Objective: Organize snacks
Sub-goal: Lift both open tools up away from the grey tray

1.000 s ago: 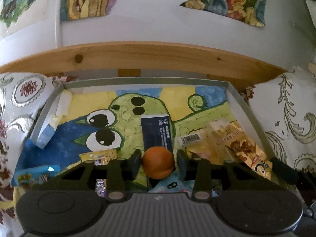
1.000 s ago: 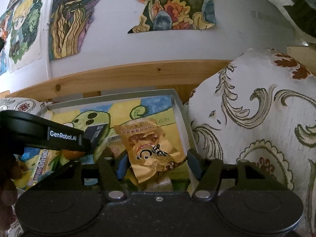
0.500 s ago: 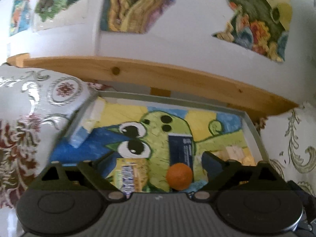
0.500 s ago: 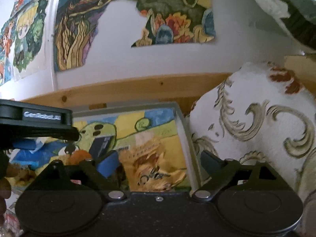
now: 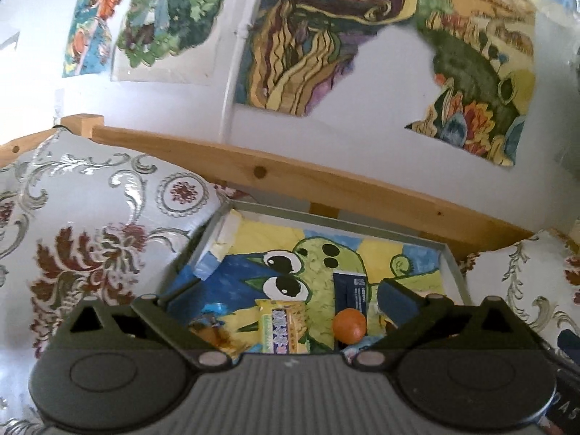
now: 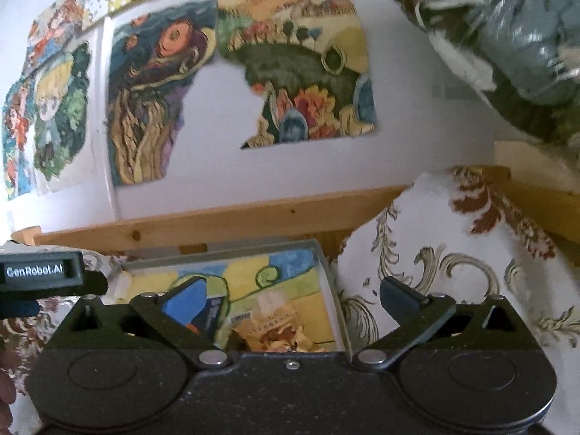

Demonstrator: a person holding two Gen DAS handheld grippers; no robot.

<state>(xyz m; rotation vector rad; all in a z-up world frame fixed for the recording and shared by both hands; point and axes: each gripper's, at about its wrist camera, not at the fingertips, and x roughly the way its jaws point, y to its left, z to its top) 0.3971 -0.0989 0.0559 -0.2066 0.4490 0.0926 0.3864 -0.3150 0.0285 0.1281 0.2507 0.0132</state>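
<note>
A grey tray [image 5: 326, 218] lined with a painted frog picture holds the snacks. In the left wrist view an orange [image 5: 349, 325] lies free on the liner, just in front of a dark blue packet [image 5: 349, 290]. A yellow snack bar [image 5: 281, 326] and a brownish packet [image 5: 214, 333] lie to its left. My left gripper [image 5: 290, 295] hangs open above them, holding nothing. My right gripper [image 6: 293, 291] is also open and empty over the tray's right end [image 6: 326, 272], above a crumpled golden snack bag [image 6: 279, 333].
Patterned cushions [image 5: 90, 246] [image 6: 453, 272] press against both ends of the tray. A wooden rail [image 5: 326, 188] and a wall with paintings stand behind it. The left gripper's body [image 6: 40, 275] shows at the left edge of the right wrist view.
The left gripper let go of the orange, which now lies in the tray. The right gripper's jaws spread away from the golden bag. Both grippers lifted and drew back.
</note>
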